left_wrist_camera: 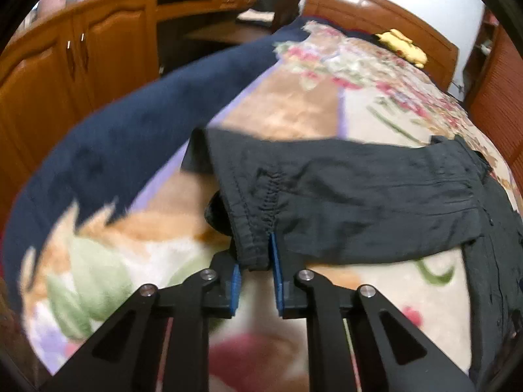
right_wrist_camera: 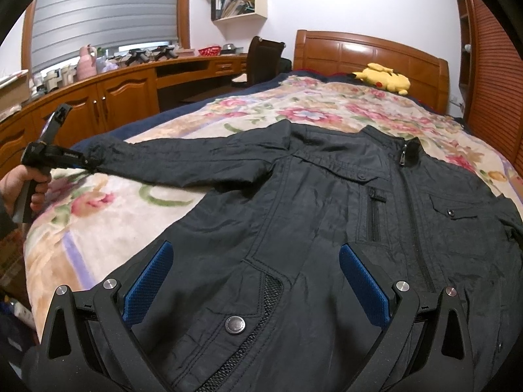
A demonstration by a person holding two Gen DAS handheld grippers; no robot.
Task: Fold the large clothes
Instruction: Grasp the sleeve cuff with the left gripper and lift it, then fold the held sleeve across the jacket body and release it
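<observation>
Black jacket (right_wrist_camera: 327, 215) lay front-up on the floral bed (right_wrist_camera: 108, 215), left gripper (left_wrist_camera: 256, 261) pinching its sleeve cuff (left_wrist_camera: 251, 245), right gripper (right_wrist_camera: 255, 277) wide and empty above the hem, sleeve fold-in likely next.

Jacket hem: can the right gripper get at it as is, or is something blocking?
Probably yes. The right gripper hangs open right over the lower front of the jacket, nothing lying between. The left gripper is off at the sleeve cuff, shut on it, clear of that path.
</observation>
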